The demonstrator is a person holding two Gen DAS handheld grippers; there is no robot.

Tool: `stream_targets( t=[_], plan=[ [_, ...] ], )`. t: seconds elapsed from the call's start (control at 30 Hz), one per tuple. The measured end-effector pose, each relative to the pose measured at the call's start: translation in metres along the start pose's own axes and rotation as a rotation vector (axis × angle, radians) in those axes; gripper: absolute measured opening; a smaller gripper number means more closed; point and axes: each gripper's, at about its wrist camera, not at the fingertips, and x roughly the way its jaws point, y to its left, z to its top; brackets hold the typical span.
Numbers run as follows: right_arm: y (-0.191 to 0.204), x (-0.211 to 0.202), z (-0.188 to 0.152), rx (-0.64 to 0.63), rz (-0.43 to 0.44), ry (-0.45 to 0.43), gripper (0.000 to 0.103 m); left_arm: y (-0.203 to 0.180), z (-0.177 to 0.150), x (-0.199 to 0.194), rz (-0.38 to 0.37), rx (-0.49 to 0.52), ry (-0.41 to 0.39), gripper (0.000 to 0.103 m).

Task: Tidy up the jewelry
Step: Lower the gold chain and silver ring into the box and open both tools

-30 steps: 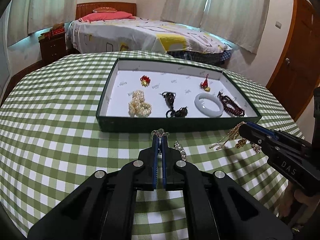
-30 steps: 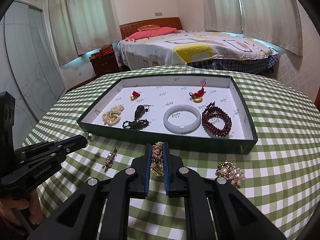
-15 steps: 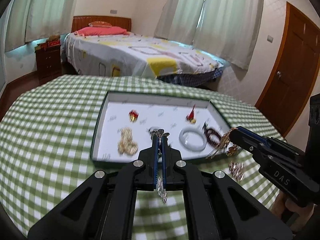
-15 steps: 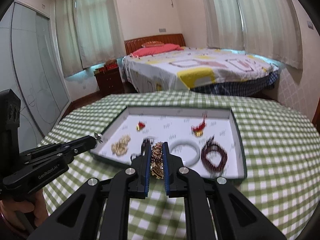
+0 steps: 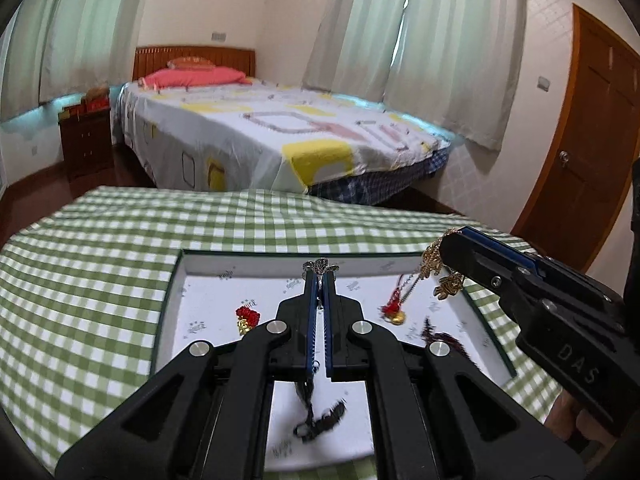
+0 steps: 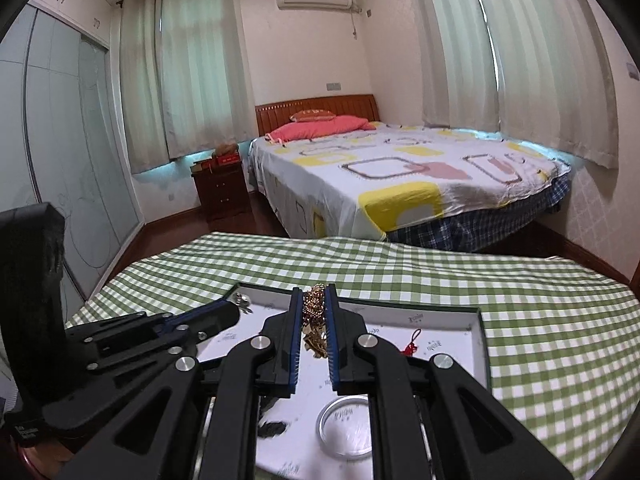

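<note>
A green tray [image 5: 168,280] with a white floor sits on the checked table. My left gripper [image 5: 319,276] is shut on a small silver brooch [image 5: 320,267] and holds it above the tray. My right gripper [image 6: 315,294] is shut on a gold chain necklace [image 6: 314,320], also above the tray; it shows in the left wrist view [image 5: 444,248] with the gold necklace [image 5: 434,260] dangling. In the tray lie a red-and-gold charm [image 5: 247,317], a red tassel charm [image 5: 394,312], a dark red bead bracelet [image 5: 444,338], a dark cord piece [image 5: 320,420] and a white bangle [image 6: 346,426].
The table has a green-and-white checked cloth [image 5: 80,272]. A bed [image 5: 260,132] stands beyond it, a nightstand [image 5: 86,140] at the left and a wooden door [image 5: 588,160] at the right. The left gripper [image 6: 160,328] reaches in at the left of the right wrist view.
Both grippers rose from the table in front of the tray and moved forward over the tray, each still holding its piece. The view tilted up toward the bed.
</note>
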Motion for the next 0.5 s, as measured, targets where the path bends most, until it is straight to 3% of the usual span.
stream_targets(
  t=[0.23,0.5],
  plan=[
    [-0.017,0.055,-0.02,0.039,-0.006,0.134,0.012,0.009,-0.014,0.06,0.031,0.002,0.142,0.004],
    [-0.025,0.076,-0.032,0.06,-0.028,0.238,0.012,0.02,-0.022,0.084,0.048,-0.032,0.239,0.004]
  ],
)
